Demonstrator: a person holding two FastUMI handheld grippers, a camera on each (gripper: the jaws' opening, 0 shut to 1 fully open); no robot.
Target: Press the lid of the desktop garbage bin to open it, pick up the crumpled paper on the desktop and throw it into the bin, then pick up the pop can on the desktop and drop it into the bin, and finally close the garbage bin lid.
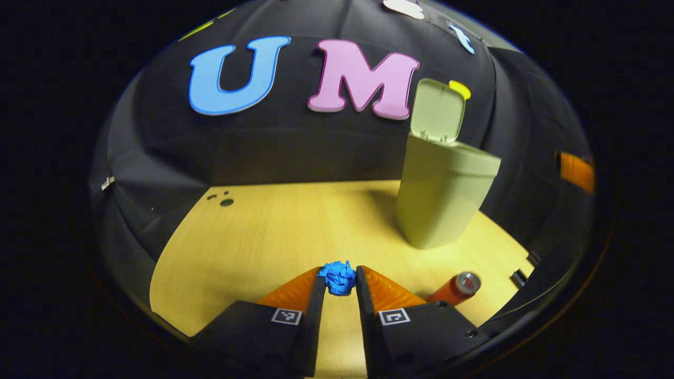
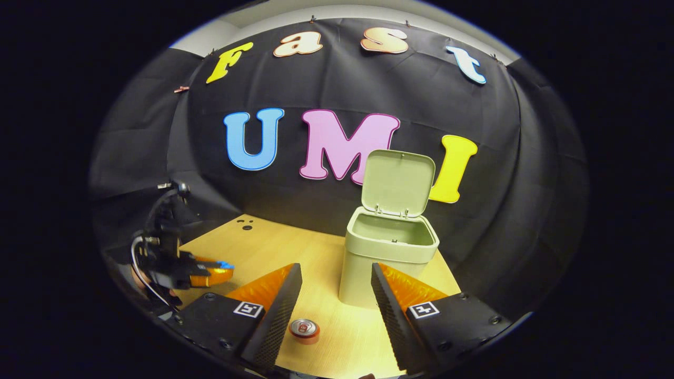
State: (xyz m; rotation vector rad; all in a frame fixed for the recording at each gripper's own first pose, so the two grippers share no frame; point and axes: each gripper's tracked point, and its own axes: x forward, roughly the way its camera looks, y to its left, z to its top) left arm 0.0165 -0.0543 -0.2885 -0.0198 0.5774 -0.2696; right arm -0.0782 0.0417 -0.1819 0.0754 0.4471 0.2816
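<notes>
In the left gripper view a blue crumpled paper sits pinched between both fingertips of my left gripper, just above the wooden desk. The pale green bin stands ahead to the right with its lid swung up. A pop can lies on its side near my right finger. In the right gripper view my right gripper is open and empty, with the open bin just beyond it and the can on the desk between its fingers. The left gripper with the paper appears at the far left.
The wooden desk has small dark holes at its far left corner. Black cloth walls surround the desk on all sides. In the right gripper view the bin's inside looks bare.
</notes>
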